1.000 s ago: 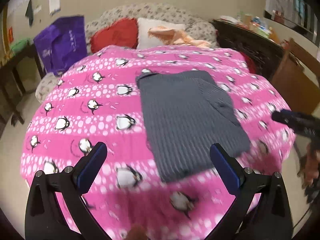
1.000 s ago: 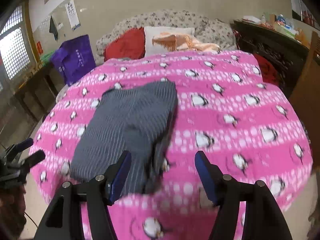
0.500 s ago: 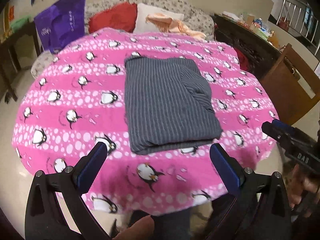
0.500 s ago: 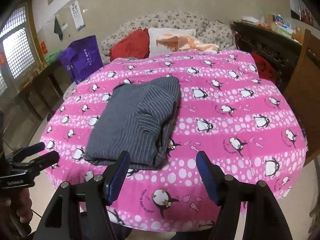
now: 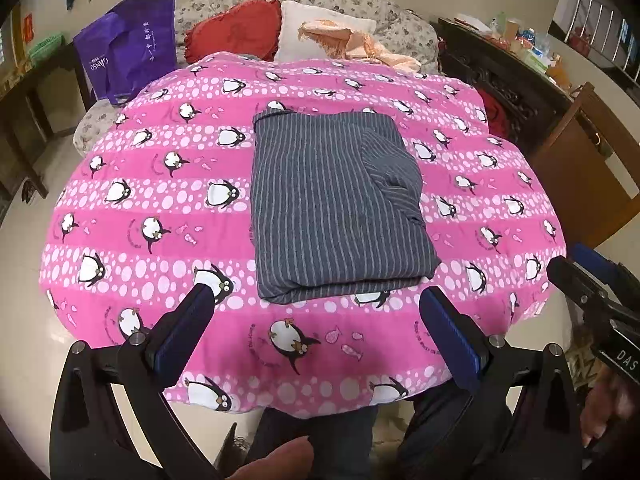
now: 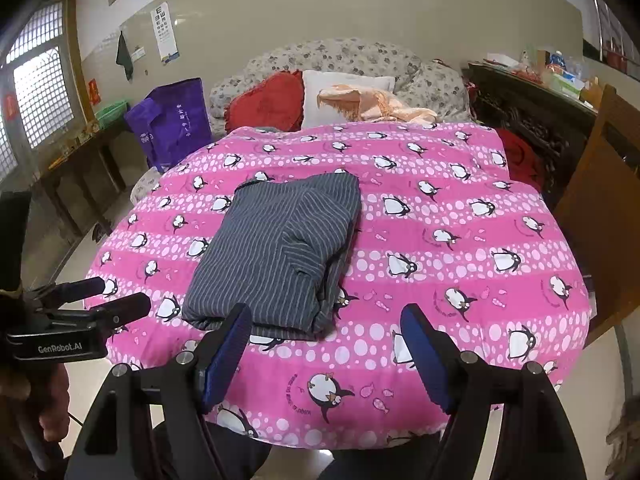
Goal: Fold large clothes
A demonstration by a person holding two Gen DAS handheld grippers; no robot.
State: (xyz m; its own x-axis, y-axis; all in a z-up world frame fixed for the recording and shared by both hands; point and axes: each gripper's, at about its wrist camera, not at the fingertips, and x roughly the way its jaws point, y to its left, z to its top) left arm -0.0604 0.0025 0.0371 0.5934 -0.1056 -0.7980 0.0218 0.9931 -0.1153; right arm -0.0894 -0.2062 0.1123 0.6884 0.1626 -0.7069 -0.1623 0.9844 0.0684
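Covering the surface [image 5: 120,248], pink penguin blanket; floral sofa [image 6: 340,56] behind.

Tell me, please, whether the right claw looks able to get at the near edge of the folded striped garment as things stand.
Probably yes: the right claw is open and empty, and only bare penguin blanket lies between it and the striped garment.
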